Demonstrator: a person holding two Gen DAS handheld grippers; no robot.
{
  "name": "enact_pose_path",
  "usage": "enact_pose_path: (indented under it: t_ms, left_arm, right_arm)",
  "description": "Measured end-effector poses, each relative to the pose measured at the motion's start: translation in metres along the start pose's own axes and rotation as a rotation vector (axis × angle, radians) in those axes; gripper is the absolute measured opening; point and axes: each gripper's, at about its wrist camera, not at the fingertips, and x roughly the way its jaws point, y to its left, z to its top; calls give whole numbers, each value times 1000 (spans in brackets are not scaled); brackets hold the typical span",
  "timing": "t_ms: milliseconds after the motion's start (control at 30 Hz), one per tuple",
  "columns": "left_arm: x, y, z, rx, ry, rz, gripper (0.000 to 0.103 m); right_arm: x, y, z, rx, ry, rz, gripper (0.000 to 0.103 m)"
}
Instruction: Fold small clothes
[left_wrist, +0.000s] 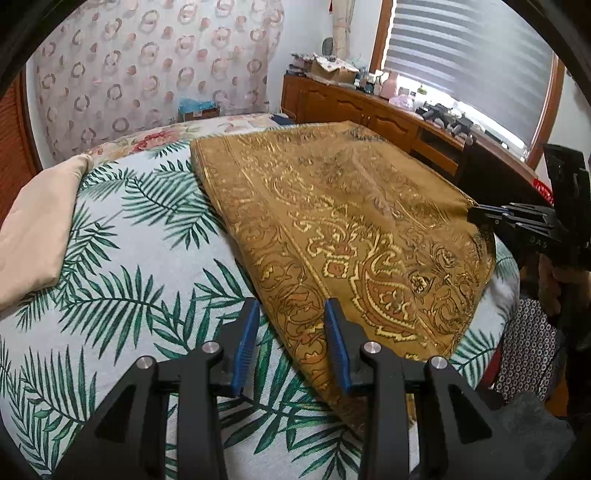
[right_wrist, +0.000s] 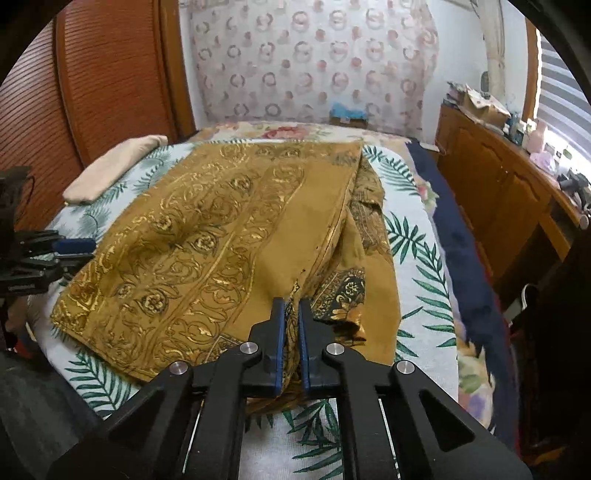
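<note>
On palm-print bedspread (left_wrist: 122, 280), mustard gold-patterned garment (left_wrist: 332, 229), folded

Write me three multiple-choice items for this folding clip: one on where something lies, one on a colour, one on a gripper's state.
1. Where does the beige folded cloth lie on the bed?
A. On top of the mustard garment
B. Apart from the mustard garment, on the leaf-print cover
C. On the wooden sideboard

2. What colour are the gripper pads?
A. Blue
B. Red
C. White

3. How does the right gripper stand?
A. Wide open above the cover
B. Out of view
C. Shut on the garment's edge

Answers: 1 B, leaf-print cover shows between it and the mustard garment. 2 A, blue strips line the fingers. 3 C, fabric is pinched between the nearly touching pads.
</note>
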Motion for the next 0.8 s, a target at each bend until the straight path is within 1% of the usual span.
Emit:
enact_pose_path:
  t_ms: [100,167,400,500,533,600,633,667,700,733,767,800]
  left_arm:
    - [-9,-1,1,3,-15,-9,35]
    - [-11,-3,0,5,-8,-21,35]
    - [-4,-9,-11,6,48,-45,35]
    - [-2,-9,-15,-4,63,-59,35]
    - [-1,-9,-17,-8,69,-67,35]
    - [1,-9,-21,-19,84,-84,34]
    - [2,-10,-22,-24,91,-91,35]
    - [1,-11,-23,-24,86,-92,35]
    - [0,-12,-25,-25,86,-99,35]
    - [-1,-13,-26,-27,86,-108,35]
    - [-2,-13,-27,-33,85,-124,35]
    - [-3,-15,-29,-34,85,-134,34]
  right_arm:
    - [-11,-5,0,14,-33,-20,3]
    - [-16,-10,-1,23,-42,-44,3]
    - [-11,-17,-9,28,-2,-65,3]
    - [-10,-16,-10,23,1,-80,3]
    - [-11,-16,-10,23,-5,-85,5]
    - [-12,-18,-10,33,-13,-91,10]
    - [-12,-19,-11,35,-13,-99,18]
    - [-11,-20,-10,38,-12,-117,31]
    - [-11,-21,-11,41,-13,-134,39]
    - [-11,-24,-12,51,-16,-140,50]
    - [-10,-27,-13,62,-15,-139,57]
    - [-10,-28,-15,69,-13,-137,60]
